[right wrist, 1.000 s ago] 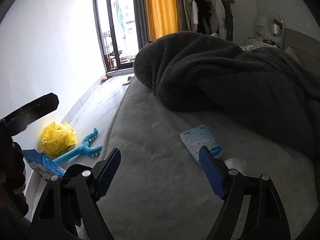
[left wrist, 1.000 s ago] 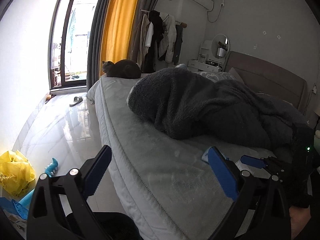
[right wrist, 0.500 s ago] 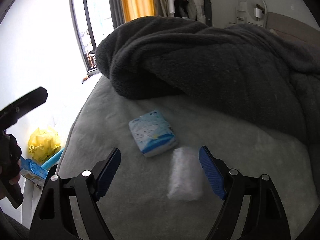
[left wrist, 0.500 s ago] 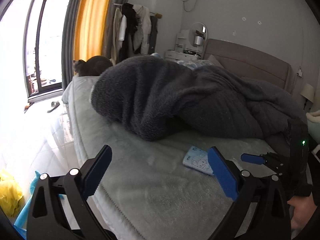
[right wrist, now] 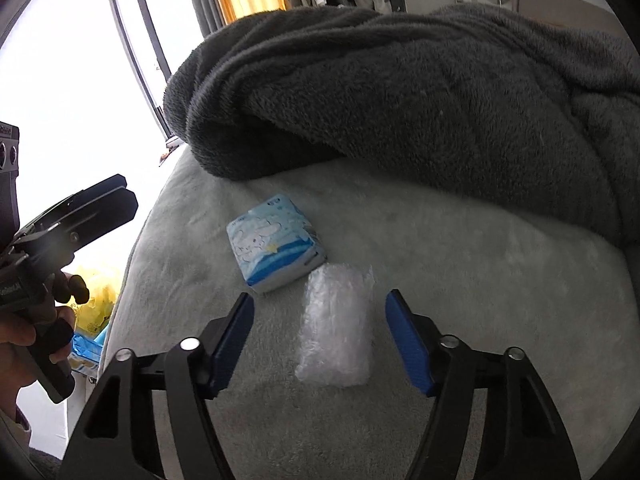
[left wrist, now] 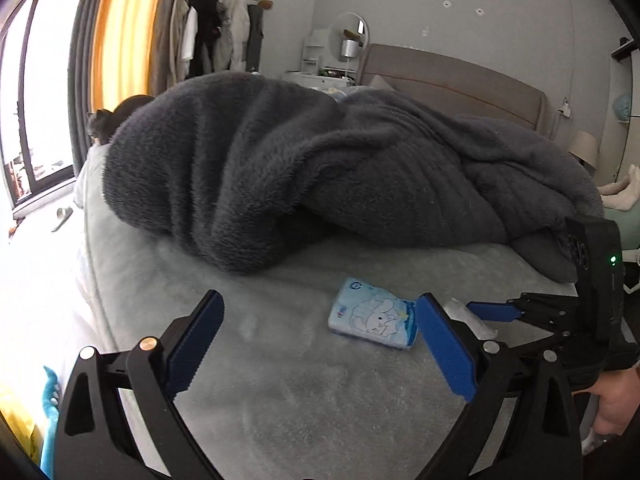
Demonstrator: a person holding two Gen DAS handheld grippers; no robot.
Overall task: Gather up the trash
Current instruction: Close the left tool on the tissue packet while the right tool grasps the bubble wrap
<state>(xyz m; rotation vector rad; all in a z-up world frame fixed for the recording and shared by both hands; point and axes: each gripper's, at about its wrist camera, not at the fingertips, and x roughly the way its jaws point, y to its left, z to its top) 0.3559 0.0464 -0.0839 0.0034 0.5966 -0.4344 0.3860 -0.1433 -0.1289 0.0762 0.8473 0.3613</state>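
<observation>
A blue-and-white tissue pack point(left wrist: 374, 323) point(right wrist: 275, 254) lies on the grey bed sheet point(left wrist: 280, 380). A clear crumpled plastic wrapper point(right wrist: 338, 326) lies just right of it; in the left wrist view only a corner of the wrapper point(left wrist: 468, 314) shows. My right gripper point(right wrist: 320, 342) is open, with its blue pads either side of the wrapper and close above the sheet. My left gripper point(left wrist: 320, 344) is open and empty, a little short of the tissue pack. Each gripper also shows in the other's view: the right one point(left wrist: 496, 312), the left one point(right wrist: 100, 196).
A big dark fleece blanket point(left wrist: 320, 168) is heaped across the bed behind the items. A cat point(left wrist: 120, 116) sits at the far corner. On the floor left of the bed lie a yellow bag point(right wrist: 96, 300), blue packaging point(right wrist: 86, 350) and a blue toy point(left wrist: 50, 392).
Both grippers have swung right and moved in over the bed. The tissue pack and wrapper now sit close in front; the wrapper now lies between the right gripper's pads.
</observation>
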